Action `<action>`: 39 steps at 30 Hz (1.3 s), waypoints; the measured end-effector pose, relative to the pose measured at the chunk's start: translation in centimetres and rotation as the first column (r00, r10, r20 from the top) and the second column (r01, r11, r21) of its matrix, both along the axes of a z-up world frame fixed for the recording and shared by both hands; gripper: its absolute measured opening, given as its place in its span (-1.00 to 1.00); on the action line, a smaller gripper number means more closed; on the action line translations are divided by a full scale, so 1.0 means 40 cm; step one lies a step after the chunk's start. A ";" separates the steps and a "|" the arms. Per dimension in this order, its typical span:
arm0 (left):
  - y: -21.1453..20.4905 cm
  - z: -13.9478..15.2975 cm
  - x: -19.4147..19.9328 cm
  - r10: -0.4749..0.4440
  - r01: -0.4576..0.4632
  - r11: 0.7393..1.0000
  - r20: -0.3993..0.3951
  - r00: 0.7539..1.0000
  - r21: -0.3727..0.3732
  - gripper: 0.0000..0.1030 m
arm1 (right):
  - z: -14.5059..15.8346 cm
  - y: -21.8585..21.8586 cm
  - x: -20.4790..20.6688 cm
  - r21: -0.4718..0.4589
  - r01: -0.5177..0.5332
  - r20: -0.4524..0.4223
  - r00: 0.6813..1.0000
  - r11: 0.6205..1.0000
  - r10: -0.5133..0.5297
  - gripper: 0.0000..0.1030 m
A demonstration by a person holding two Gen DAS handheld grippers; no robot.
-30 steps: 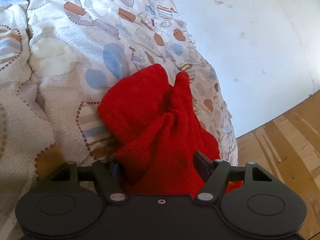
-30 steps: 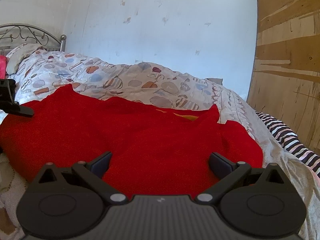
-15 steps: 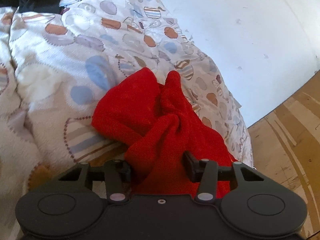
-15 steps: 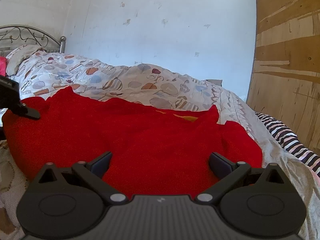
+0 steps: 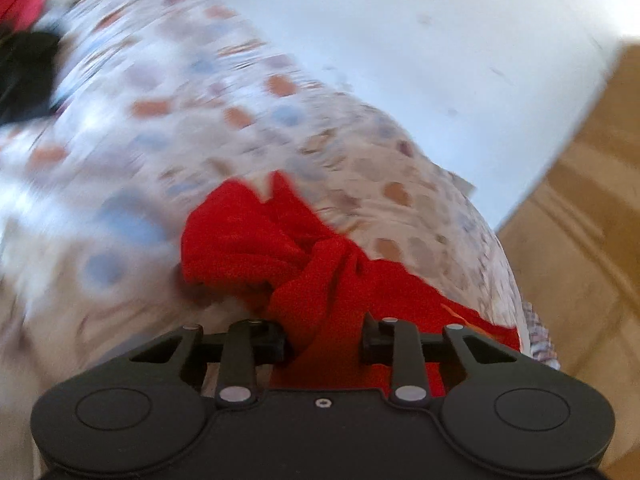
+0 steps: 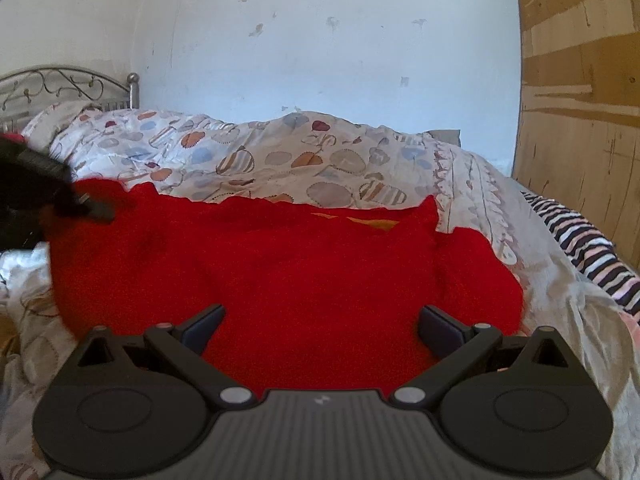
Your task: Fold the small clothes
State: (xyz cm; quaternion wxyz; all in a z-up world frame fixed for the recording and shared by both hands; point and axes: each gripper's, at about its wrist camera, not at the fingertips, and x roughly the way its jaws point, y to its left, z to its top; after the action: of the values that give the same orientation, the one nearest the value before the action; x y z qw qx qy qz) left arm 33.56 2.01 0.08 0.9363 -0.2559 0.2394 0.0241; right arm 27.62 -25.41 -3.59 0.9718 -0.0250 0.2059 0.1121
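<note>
A red fleece garment (image 6: 288,276) lies spread on the patterned duvet (image 6: 280,156). My left gripper (image 5: 324,342) is shut on a bunched edge of the red garment (image 5: 280,240) and holds it lifted; the view is blurred by motion. It also shows at the left edge of the right wrist view (image 6: 44,188), at the garment's left side. My right gripper (image 6: 320,324) is open, jaws wide apart, low over the near part of the garment and holding nothing.
A striped cloth (image 6: 592,248) lies on the bed's right side. A metal headboard (image 6: 60,84) stands at the back left, a white wall (image 6: 320,40) behind, a wooden panel (image 6: 580,80) at the right. A dark cloth (image 5: 24,76) lies far left.
My left gripper has closed tighter on the red fabric and pulled it up and across the bed, bunching the garment's left side. My right gripper has stayed still and open.
</note>
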 end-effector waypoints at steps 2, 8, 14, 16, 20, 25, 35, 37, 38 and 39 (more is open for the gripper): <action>-0.054 0.044 0.030 -0.079 0.077 0.992 0.013 0.997 0.101 -0.46 | 0.004 -0.017 -0.017 0.019 0.002 0.006 1.000 1.000 -0.003 1.00; -0.290 0.162 0.074 -0.387 0.345 0.848 0.026 0.922 0.402 -0.50 | 0.028 -0.114 -0.118 0.041 0.075 0.057 0.995 0.996 -0.077 1.00; -0.440 0.141 0.037 -0.577 0.533 0.755 0.001 0.817 0.383 -0.51 | 0.014 -0.275 -0.204 0.068 0.264 0.049 0.962 0.962 -0.267 1.00; -0.471 0.104 0.027 -0.612 0.581 0.727 -0.038 0.790 0.365 -0.51 | -0.003 -0.320 -0.215 0.081 0.321 0.013 0.946 0.944 -0.323 1.00; -0.511 0.051 -0.024 -0.633 0.587 0.653 -0.081 0.770 0.478 -0.48 | -0.030 -0.383 -0.228 0.137 0.392 -0.045 0.920 0.910 -0.390 1.00; -0.477 0.050 -0.040 -0.644 0.599 0.670 -0.060 0.763 0.439 -0.16 | -0.046 -0.419 -0.223 0.202 0.419 -0.082 0.908 0.885 -0.411 1.00; -0.277 0.085 -0.041 -0.585 0.607 0.787 0.184 0.790 -0.105 0.73 | -0.030 -0.404 -0.225 0.205 0.424 -0.090 0.906 0.882 -0.414 1.00; -0.229 0.095 -0.053 -0.528 0.562 0.812 0.209 0.823 -0.156 0.80 | -0.018 -0.390 -0.217 0.202 0.413 -0.082 0.911 0.888 -0.405 1.00; -0.210 0.096 -0.057 -0.498 0.534 0.829 0.216 0.840 -0.165 0.84 | -0.013 -0.382 -0.212 0.203 0.405 -0.080 0.914 0.892 -0.397 1.00; -0.193 0.097 -0.060 -0.466 0.504 0.846 0.218 0.857 -0.171 0.86 | -0.005 -0.376 -0.201 0.207 0.392 -0.078 0.920 0.896 -0.384 1.00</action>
State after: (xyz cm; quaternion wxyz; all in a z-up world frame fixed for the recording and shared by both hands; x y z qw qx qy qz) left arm 31.15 -5.70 3.96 0.8938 -0.2909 0.2179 -0.2626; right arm 19.59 -40.46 -3.79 0.9676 0.1256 0.2102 -0.0614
